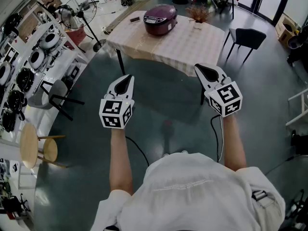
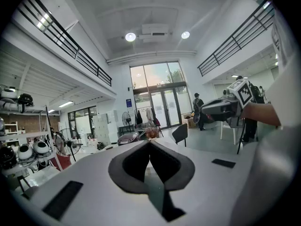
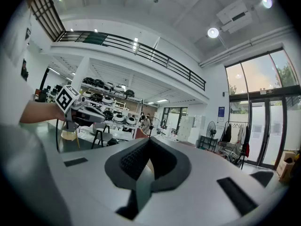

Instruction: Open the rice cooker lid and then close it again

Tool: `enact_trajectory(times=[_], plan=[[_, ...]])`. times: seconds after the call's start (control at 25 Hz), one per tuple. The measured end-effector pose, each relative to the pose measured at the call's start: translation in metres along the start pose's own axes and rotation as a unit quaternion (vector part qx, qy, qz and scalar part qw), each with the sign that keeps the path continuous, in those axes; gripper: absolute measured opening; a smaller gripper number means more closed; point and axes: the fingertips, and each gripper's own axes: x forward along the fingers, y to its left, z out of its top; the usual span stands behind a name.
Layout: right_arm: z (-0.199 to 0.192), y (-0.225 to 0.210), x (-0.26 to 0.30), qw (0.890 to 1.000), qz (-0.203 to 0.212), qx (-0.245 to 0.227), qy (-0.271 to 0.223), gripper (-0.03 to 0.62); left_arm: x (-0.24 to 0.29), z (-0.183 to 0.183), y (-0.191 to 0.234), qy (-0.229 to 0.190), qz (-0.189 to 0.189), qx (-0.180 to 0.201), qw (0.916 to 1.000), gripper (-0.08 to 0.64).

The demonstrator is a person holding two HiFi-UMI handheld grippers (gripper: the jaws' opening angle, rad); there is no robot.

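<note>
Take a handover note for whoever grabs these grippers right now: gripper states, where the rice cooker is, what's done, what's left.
Left gripper: shut, empty, held in the air over the floor.
Right gripper: shut, empty, level beside it.
Rice cooker: on the checked table ahead, lid down, well out of reach.
Done: nothing that shows; neither gripper touches the cooker.
Left: step up to the table, open the lid, close it again.
</note>
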Motion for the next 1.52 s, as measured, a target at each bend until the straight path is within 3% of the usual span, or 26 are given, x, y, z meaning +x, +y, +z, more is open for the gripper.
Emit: enact_trajectory(times=[0.24, 0.52, 0.68, 0.8, 0.88, 0.96, 1.52], plan=[[-0.002, 0.004, 0.001, 1.000, 0.012, -0.003, 0.001, 0.025, 0.001, -0.003, -0.005, -0.001, -0.006, 0.000, 1.0000, 0.015], [0.003, 0.000, 0.005, 1.000, -0.003, 0.016, -0.010, 0.026, -0.002, -0.006, -0.002, 0.000, -0.009, -0.001, 1.0000, 0.017], [0.001, 0.006, 0.011, 1.000, 0.013, 0.023, -0.006, 0.029, -0.003, -0.007, 0.004, -0.002, -0.008, 0.003, 1.0000, 0.020], [0.002, 0.012, 0.017, 0.999, 0.022, 0.024, -0.002, 0.112, -0.004, -0.008, 0.008, -0.005, -0.012, 0.004, 0.9999, 0.030], [0.004, 0.018, 0.021, 0.999, 0.025, 0.021, -0.001, 0.144, -0.005, -0.009, 0.011, -0.004, -0.015, 0.007, 0.9999, 0.135], [0.006, 0.023, 0.025, 0.999, 0.026, 0.018, 0.000, 0.176, -0.006, -0.011, 0.015, -0.003, -0.016, 0.010, 0.9998, 0.150], [-0.002, 0.055, 0.045, 0.999, 0.020, 0.015, 0.033, 0.199, -0.033, -0.042, 0.057, 0.007, -0.006, -0.006, 0.9999, 0.150]])
